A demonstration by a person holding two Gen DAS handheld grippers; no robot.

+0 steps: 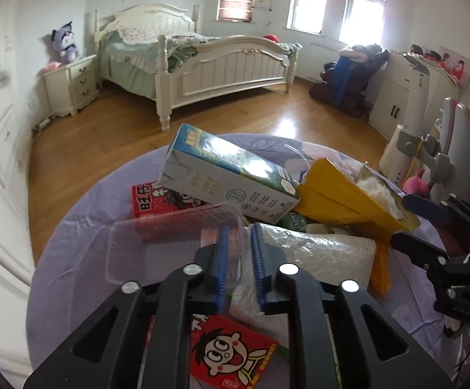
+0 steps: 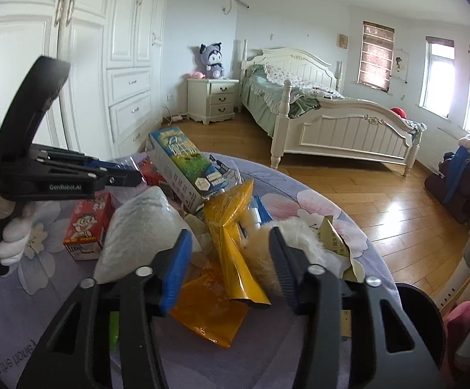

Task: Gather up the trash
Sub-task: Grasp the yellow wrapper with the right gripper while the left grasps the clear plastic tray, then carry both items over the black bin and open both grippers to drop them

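Left claw (image 1: 237,259): the blue pads stand close together at the edge of a clear plastic tray (image 1: 170,236); a thin clear film lies between them, and whether they pinch it I cannot tell.
Right claw (image 2: 230,269): the jaws are partly apart over a yellow wrapper (image 2: 235,243); the pads do not press it.
Only in left view: a red snack box (image 1: 235,353) with a cartoon face lies under the claw; a grey chair (image 1: 455,149) stands at the right.
Only in right view: a white-gloved hand (image 2: 13,243) holds the left claw's handle; a dark round bin (image 2: 419,334) sits low at the right; white wardrobes (image 2: 82,64) fill the left wall.
Trash: it lies heaped on the tabletop (image 2: 316,201), which has a lilac flower cloth.
Look of trash: a crinkled white bag (image 1: 325,249), the yellow wrapper, a tuft of white fluff (image 2: 303,236), and a blue-green milk carton (image 1: 228,175) tilted on top of the heap.
Farther: wooden floor (image 1: 235,123), a cream bed (image 1: 202,61), a nightstand (image 1: 73,81) with a purple plush toy (image 1: 64,43).
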